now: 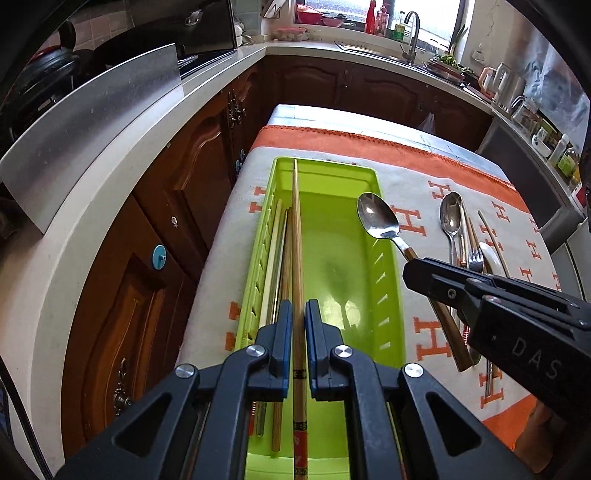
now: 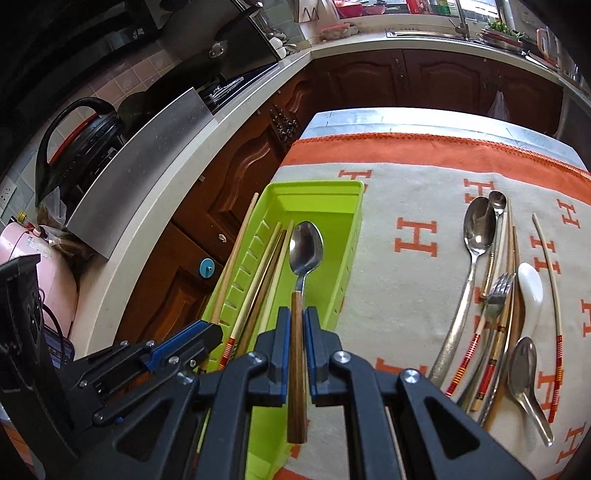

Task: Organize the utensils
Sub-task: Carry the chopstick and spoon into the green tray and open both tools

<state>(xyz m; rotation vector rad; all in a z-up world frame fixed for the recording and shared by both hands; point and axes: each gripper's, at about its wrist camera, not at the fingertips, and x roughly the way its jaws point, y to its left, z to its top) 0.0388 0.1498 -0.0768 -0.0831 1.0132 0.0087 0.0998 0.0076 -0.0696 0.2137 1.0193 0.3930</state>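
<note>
1. Carrying 2 utensils at once: the left tongs [image 1: 296,314] are clamped on a long bamboo chopstick [image 1: 296,236], and the right tongs [image 2: 297,325] are clamped on the wooden handle of a steel spoon [image 2: 306,247]. Both utensils hang above the green plastic tray [image 1: 386,280], neither yet resting in it.

2. Lying along the tray's left side are several chopsticks [image 1: 277,251] already sorted lengthwise. The held chopstick runs parallel to them, apparently so it can drop straight into the same row.

3. Pointing bowl-forward over the tray's open middle, the spoon is gripped well back on its handle. That leaves the bowl end free to go in first, probably beside the chopsticks rather than on them.

4. Sitting on the patterned orange-and-cream cloth [image 2: 417,206] covering the worktop, the tray stands near the cloth's left edge, with its long axis running away from the cameras.

5. Waiting on the cloth to the right, well apart from the tray, is the unsorted pile: a large steel spoon [image 2: 476,229], a fork [image 2: 498,291], a white ceramic spoon [image 2: 532,288], a small soup spoon [image 2: 524,365] and more chopsticks, some overlapping.

6. Framing the scene are dark wooden cabinets [image 1: 306,79] and a sink with a tap [image 1: 412,33] below a bright window.
</note>
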